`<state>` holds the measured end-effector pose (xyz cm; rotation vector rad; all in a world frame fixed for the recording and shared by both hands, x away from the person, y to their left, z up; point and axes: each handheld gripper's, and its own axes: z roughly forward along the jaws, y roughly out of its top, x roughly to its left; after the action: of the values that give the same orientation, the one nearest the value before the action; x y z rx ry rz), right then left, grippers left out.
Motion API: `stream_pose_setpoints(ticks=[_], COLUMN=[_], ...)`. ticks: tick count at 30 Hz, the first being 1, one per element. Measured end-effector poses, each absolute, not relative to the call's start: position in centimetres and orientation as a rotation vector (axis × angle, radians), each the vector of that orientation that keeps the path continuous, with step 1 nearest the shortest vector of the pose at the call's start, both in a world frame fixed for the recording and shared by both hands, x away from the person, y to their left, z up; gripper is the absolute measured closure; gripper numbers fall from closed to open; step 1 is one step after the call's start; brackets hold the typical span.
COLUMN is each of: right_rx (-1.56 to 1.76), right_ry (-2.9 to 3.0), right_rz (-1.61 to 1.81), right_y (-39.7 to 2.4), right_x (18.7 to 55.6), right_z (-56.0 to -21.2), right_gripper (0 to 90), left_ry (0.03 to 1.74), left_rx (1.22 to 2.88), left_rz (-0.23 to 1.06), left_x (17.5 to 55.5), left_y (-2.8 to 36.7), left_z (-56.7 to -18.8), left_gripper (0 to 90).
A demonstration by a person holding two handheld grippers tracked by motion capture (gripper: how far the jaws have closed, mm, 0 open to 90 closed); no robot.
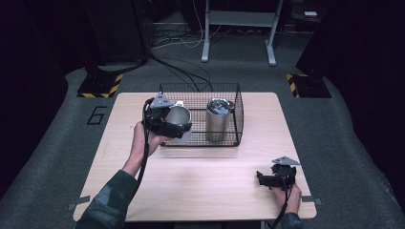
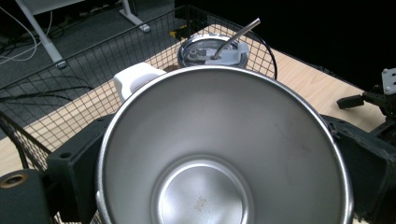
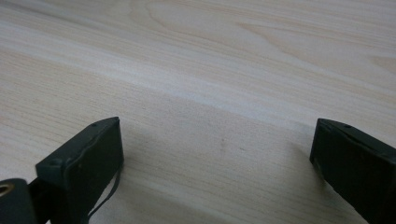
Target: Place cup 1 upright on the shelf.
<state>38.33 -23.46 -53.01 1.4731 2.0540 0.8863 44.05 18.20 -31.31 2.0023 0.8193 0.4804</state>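
My left gripper is shut on a steel cup with a white handle, holding it at the left end of a black wire basket. In the left gripper view the cup's empty inside faces the camera, with a black jaw on each side of its rim. I cannot tell whether the cup touches the basket floor. A steel tumbler with a lid and a metal straw stands upright in the basket's right half. My right gripper rests low over the table near the front right corner, open, with bare wood between its jaws.
The wooden table has the basket at its back centre. The basket's wire wall rises around the cup. Beyond the table are grey floor, cables and a stand's legs. The right gripper shows far off in the left gripper view.
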Motion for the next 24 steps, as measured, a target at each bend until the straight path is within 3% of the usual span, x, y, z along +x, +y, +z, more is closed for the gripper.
stream_pose_setpoints(ticks=[24], right_rx=[1.478], right_ry=[2.050], right_rz=[0.892], right_y=[-23.4], right_x=[38.3], right_z=[-53.0], right_gripper=[2.2], left_ry=[0.848], left_rx=[1.992], left_rz=[0.492], left_x=[48.4], left_y=[17.5], left_z=[-31.1], left_gripper=[6.2])
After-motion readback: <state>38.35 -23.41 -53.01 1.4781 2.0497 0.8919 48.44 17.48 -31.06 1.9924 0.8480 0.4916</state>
